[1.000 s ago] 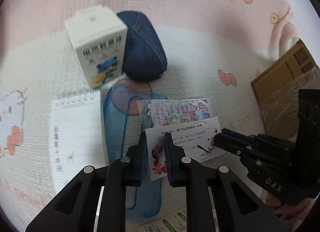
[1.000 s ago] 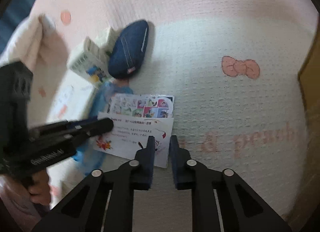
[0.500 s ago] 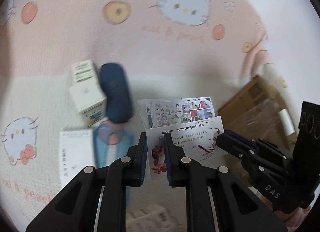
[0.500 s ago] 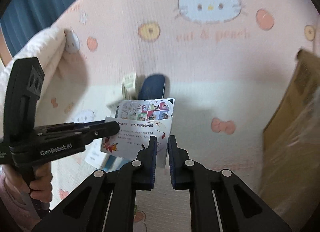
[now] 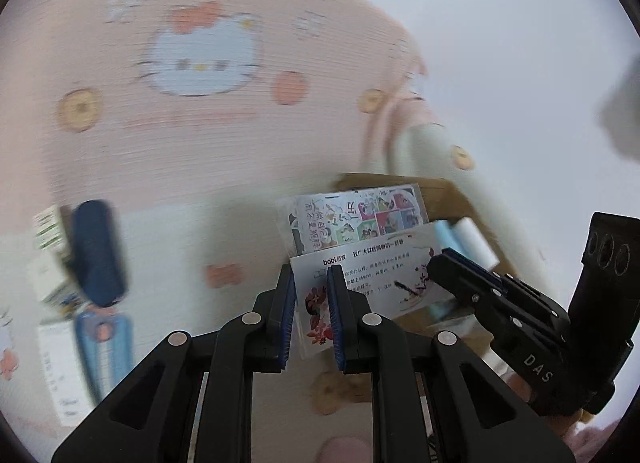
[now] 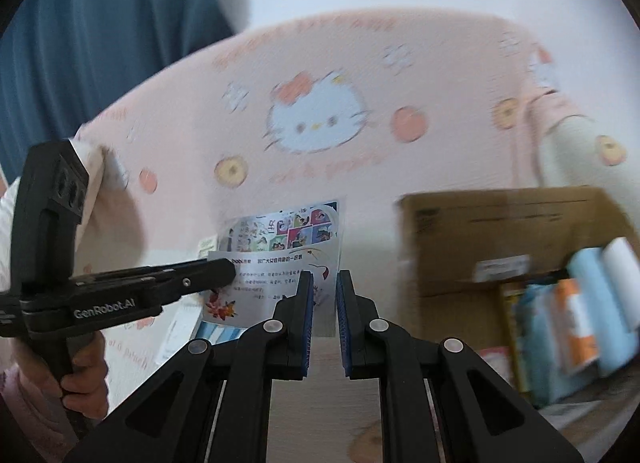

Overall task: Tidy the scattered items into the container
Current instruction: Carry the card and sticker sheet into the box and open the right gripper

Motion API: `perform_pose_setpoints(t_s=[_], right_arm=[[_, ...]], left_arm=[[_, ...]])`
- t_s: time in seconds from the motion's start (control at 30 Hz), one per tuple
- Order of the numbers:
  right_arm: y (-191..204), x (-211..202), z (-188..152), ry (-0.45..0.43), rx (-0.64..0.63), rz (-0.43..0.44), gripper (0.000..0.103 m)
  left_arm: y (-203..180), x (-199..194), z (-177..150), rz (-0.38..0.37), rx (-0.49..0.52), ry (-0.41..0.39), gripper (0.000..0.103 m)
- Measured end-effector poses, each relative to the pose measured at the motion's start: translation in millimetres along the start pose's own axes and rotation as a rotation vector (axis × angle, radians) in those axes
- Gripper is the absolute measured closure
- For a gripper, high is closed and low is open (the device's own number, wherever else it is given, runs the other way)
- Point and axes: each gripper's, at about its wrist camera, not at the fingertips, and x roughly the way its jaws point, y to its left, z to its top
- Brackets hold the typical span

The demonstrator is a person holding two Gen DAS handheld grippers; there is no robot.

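Note:
My left gripper and my right gripper are each shut on an edge of the same flat packet of printed cards, a white card with a colourful sticker sheet behind it. The packet hangs in the air between them, above the bed. The right gripper's fingertips pinch its right side in the left wrist view. The cardboard box stands to the right, open, with several packs inside. Its rim shows just behind the packet.
On the pink Hello Kitty blanket at the left lie a navy pouch, a white carton, a blue-framed item and a notepad. A blue curtain hangs at the back.
Both grippers have lifted the card packet off the bed and carried it up and to the right, toward the cardboard box. The items at the left have dropped away in view.

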Motion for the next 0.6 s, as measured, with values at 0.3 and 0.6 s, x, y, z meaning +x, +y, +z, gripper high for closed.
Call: perform_pose_setpoints(t_s=[0.3, 0.6], right_arm=[[-77.9, -56.3, 1.3, -0.006, 0.074, -0.134, 0.094], [-127.0, -76.3, -21.1, 0.056, 0.167, -0.187, 0.094]], left_arm=[[-87.8, 42.2, -8.1, -0.140, 0.130, 0.094, 0.085], [-125.6, 64.3, -22.9, -0.161, 0.188, 0.192, 0.085]])
